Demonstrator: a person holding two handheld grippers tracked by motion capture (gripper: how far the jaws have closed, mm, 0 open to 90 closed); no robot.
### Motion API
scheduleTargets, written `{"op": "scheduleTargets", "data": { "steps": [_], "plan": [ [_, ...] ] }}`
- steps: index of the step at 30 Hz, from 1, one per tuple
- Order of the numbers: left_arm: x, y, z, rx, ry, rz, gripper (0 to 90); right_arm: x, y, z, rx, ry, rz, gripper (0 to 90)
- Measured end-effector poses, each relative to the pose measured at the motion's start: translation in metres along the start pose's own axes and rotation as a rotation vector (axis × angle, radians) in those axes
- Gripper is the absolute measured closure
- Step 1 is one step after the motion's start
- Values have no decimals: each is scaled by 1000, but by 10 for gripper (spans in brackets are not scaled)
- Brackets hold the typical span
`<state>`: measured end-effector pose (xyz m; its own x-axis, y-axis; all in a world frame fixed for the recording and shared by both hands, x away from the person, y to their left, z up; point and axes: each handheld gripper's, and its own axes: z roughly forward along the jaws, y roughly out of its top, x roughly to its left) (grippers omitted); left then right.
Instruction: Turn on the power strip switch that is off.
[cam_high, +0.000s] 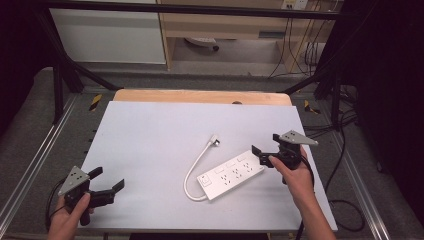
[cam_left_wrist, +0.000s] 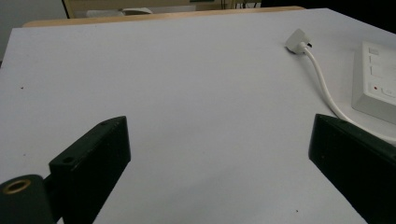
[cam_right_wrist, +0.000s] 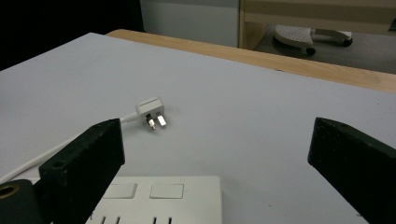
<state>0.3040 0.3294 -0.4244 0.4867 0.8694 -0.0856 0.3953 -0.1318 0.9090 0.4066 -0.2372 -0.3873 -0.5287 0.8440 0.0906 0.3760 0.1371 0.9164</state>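
A white power strip (cam_high: 231, 175) lies diagonally on the white table top (cam_high: 160, 140), right of centre. Its white cable (cam_high: 194, 167) curves from the near end up to a white plug (cam_high: 214, 139) that rests on the table. My right gripper (cam_high: 266, 144) hovers open at the strip's far right end; in the right gripper view the strip (cam_right_wrist: 159, 203) sits just below the jaws and the plug (cam_right_wrist: 152, 113) lies ahead. At the table's near left corner my left gripper (cam_high: 109, 179) is held open and empty, with the plug (cam_left_wrist: 297, 41) and the strip (cam_left_wrist: 376, 81) far to its right.
A wooden edge (cam_high: 200, 96) borders the far side of the table. Black frame bars (cam_high: 70, 75) and metal rails (cam_high: 30, 165) flank it. Cables (cam_high: 345, 150) hang along the right side. A white cabinet (cam_high: 107, 35) and a shelf unit (cam_high: 225, 25) stand beyond.
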Motion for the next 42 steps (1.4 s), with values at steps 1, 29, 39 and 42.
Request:
{"op": "scheduleTargets", "data": {
  "steps": [1, 29, 39, 42],
  "plan": [
    [0, 0, 1, 5, 11, -4, 59, 0, 1, 2, 3, 1, -2, 45],
    [4, -1, 3, 15, 18, -4, 61, 7, 0, 29, 24, -18, -42, 371],
    [4, -1, 3, 14, 16, -1, 61, 12, -3, 32, 29, -2, -80, 569],
    [4, -1, 3, 13, 16, -1, 62, 13, -5, 34, 29, -7, -88, 636]
  ]
}}
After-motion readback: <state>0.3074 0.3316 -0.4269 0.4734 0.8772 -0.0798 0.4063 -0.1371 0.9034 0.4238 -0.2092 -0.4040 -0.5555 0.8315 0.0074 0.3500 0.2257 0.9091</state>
